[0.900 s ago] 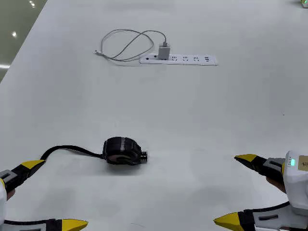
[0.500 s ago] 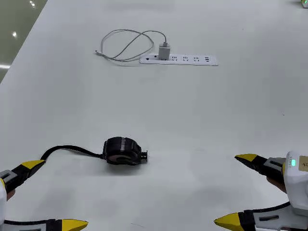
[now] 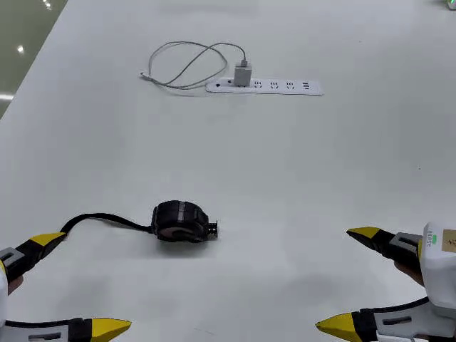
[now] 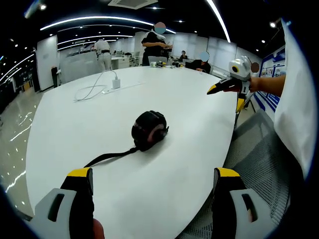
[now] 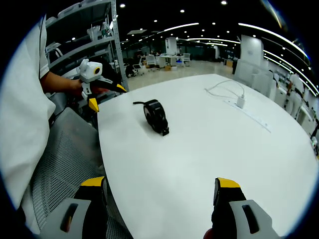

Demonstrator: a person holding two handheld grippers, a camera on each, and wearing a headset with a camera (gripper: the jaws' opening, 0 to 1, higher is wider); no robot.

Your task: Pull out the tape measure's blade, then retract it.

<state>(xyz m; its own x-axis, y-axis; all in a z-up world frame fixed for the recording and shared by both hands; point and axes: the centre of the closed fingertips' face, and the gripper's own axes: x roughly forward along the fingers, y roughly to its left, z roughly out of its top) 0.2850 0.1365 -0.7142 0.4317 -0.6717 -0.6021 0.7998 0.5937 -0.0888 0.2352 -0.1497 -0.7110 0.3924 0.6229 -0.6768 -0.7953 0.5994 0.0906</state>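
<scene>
**Both grippers open, tape measure untouched**

My left gripper (image 3: 80,283) was spread wide and held nothing. It sat low at the near edge of the white table (image 3: 320,164). My right gripper (image 3: 349,279) was just as wide apart and empty, well off to the other side.

The tape measure (image 3: 182,222) lay on the table between them, nearer the left one and touching neither. Its blade was not yet drawn out. Its black strap (image 3: 100,219) trailed toward my left gripper's upper tip.

A power strip (image 3: 267,87) with a plugged charger and a looped cable (image 3: 189,64) lay far across the table.
</scene>
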